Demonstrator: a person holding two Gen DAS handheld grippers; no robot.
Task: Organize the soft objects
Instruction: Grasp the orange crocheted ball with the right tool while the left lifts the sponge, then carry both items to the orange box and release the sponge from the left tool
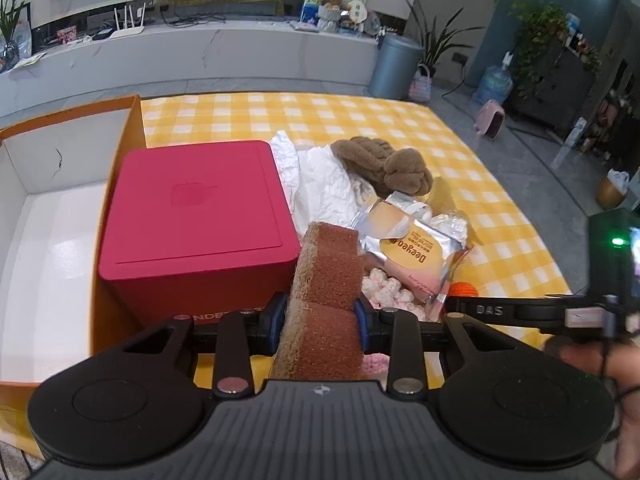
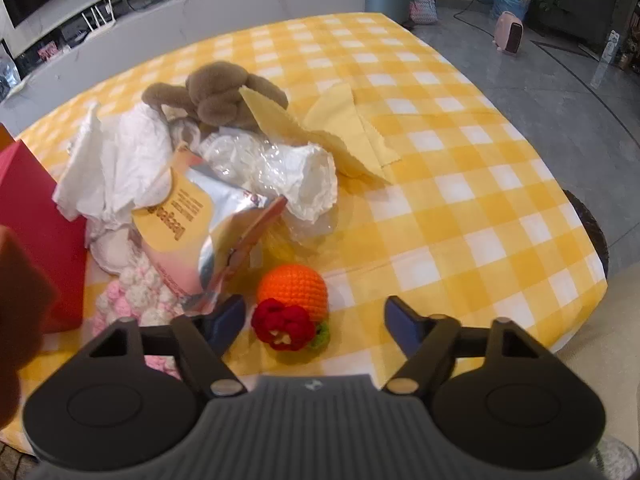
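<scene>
My left gripper [image 1: 321, 316] is shut on a brown scouring sponge [image 1: 326, 296], held upright above the yellow checked tablecloth [image 1: 360, 120], beside a red box [image 1: 192, 216]. My right gripper [image 2: 316, 320] stands open low over the cloth, its jaws either side of a crocheted orange ball [image 2: 294, 286] with a red crocheted flower [image 2: 282, 324]; the pads do not press on it. Behind lie a brown plush knot [image 2: 224, 94], a silver snack packet [image 2: 208, 224], white crumpled paper [image 2: 116, 160], a pink-white knitted piece [image 2: 132, 292] and a yellow cloth [image 2: 336, 132].
An open orange carton [image 1: 60, 208] with a white inside stands left of the red box. The table's right edge [image 2: 588, 240] drops to a grey floor. A person's hand [image 1: 600, 360] holds the right gripper at the lower right of the left wrist view.
</scene>
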